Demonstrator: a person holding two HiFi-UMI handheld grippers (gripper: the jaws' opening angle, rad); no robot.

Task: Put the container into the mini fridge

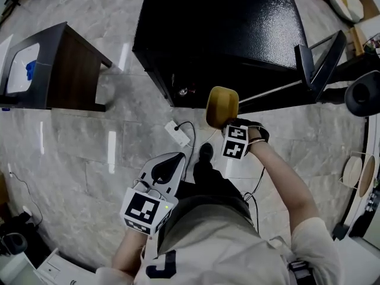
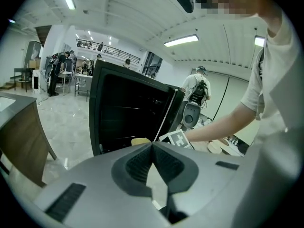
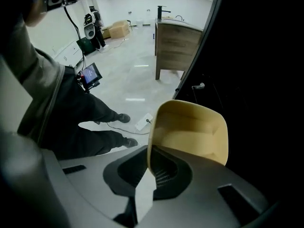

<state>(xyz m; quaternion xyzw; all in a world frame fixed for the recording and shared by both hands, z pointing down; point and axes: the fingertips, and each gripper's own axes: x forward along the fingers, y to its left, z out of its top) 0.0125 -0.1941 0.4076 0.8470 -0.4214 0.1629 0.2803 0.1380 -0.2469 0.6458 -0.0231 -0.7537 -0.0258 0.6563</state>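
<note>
The task is partway done. The mini fridge (image 1: 219, 22) stands with its door (image 1: 320, 55) swung out toward the upper right of the head view, so the opening is ready. The yellow container (image 1: 222, 104) is carried but not yet set inside. It hangs just in front of the fridge's lower front edge, clear of the floor (image 1: 77, 141), near the centre of the frame. In the right gripper view the container (image 3: 190, 132) fills the middle, with the dark fridge interior (image 3: 256, 80) just behind it on the right. It looks to be at the threshold rather than on a shelf. What is left, as I judge it, is to carry it in, set it down, let go and shut the door. The right hand-held gripper (image 1: 221, 121) has its jaws closed tight on one wall of the container, with the rim pinched between the pads (image 3: 156, 167). The bare forearm reaches from the lower right of the head view up toward the centre, and the tool is tipped steeply downward. The left hand-held gripper (image 1: 175, 159) sits close to the body at the lower left of centre, angled gently down toward the fridge. Its own view shows its jaws (image 2: 152, 146) brought together at the tips with nothing between them.
</note>
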